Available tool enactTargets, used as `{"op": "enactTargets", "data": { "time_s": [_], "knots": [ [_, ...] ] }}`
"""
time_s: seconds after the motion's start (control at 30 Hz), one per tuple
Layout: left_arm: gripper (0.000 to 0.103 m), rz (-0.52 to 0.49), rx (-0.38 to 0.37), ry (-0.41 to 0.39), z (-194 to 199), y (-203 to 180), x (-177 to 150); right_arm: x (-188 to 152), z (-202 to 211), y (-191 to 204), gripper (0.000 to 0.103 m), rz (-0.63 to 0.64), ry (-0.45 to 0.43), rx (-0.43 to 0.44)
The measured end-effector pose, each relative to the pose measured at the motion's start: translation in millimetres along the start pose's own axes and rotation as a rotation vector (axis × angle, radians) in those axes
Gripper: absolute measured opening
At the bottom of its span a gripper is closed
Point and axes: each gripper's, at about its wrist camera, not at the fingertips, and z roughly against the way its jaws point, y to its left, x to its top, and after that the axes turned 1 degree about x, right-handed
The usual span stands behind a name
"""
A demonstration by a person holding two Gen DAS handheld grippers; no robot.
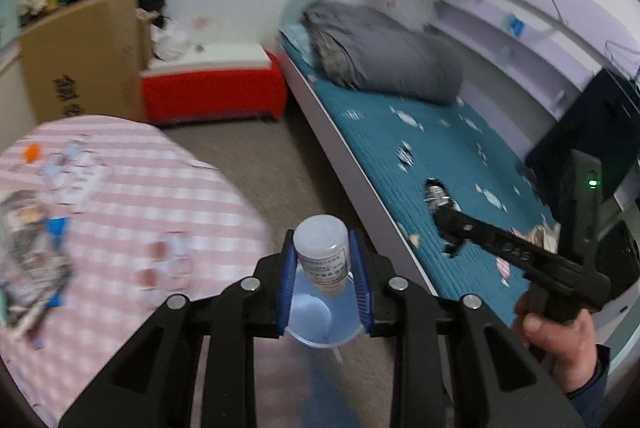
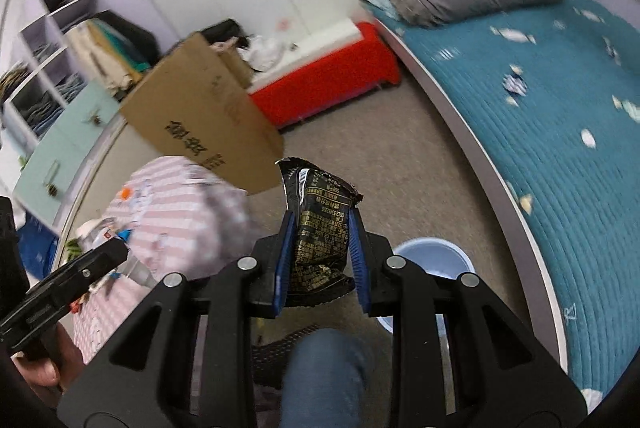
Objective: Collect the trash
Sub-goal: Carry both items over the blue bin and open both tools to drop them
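**Both grippers loaded above the blue bin**

The left gripper (image 1: pixel 325 268) has its blue pads pressed on a small white pill bottle (image 1: pixel 322 254), cap pointing away, jaws narrowly apart around it. Directly under it on the carpet stands a light blue bin (image 1: pixel 316 320). The right gripper (image 2: pixel 320 260) clamps a crumpled black snack wrapper (image 2: pixel 318 224) with gold print, its torn top sticking out past the fingertips; the same bin (image 2: pixel 434 260) sits just right of it, beside a knee in jeans (image 2: pixel 324 376).

To the left lies a surface with a pink checked cloth (image 1: pixel 168 187), strewn with blurred paper litter (image 1: pixel 32 228). Right of the bin runs a bed with a teal quilt (image 1: pixel 400 151). Farther back stand a cardboard box (image 1: pixel 80 59), a red storage chest (image 1: pixel 212 91) and a folded grey duvet (image 1: pixel 384 55).
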Motion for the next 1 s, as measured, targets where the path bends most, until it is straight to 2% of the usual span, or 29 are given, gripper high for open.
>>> {"op": "enactTargets", "data": {
  "time_s": [0.1,0.33,0.6,0.67,0.7,0.73,0.77,0.83,0.93,1.0],
  "knots": [
    [0.025,-0.02,-0.019,0.089,-46,-19,0,-3,-27,-35,0.026,-0.069,0.06,-0.012],
    [0.023,-0.082,0.01,0.308,-154,-49,-12,-16,-88,-91,0.026,-0.192,0.185,-0.027],
    [0.024,-0.113,0.044,0.468,-228,-58,-22,-27,-136,-127,0.027,-0.277,0.273,-0.037],
    [0.03,-0.12,0.048,0.509,-242,-63,-23,-29,-143,-132,0.031,-0.295,0.29,-0.034],
    [0.046,-0.129,0.065,0.524,-247,-65,-24,-31,-148,-137,0.036,-0.309,0.303,-0.045],
    [0.064,-0.137,0.081,0.525,-244,-62,-24,-32,-150,-139,0.052,-0.319,0.309,-0.041],
    [0.07,-0.152,0.103,0.519,-242,-61,-24,-33,-152,-142,0.062,-0.328,0.31,-0.038],
    [0.075,-0.173,0.12,0.503,-239,-62,-22,-33,-153,-145,0.065,-0.337,0.309,-0.043],
    [0.076,-0.161,0.137,0.5,-234,-59,-18,-34,-150,-149,0.086,-0.351,0.304,-0.062],
    [0.076,-0.151,0.142,0.476,-229,-55,-15,-33,-143,-148,0.092,-0.358,0.282,-0.07]
  ]
}}
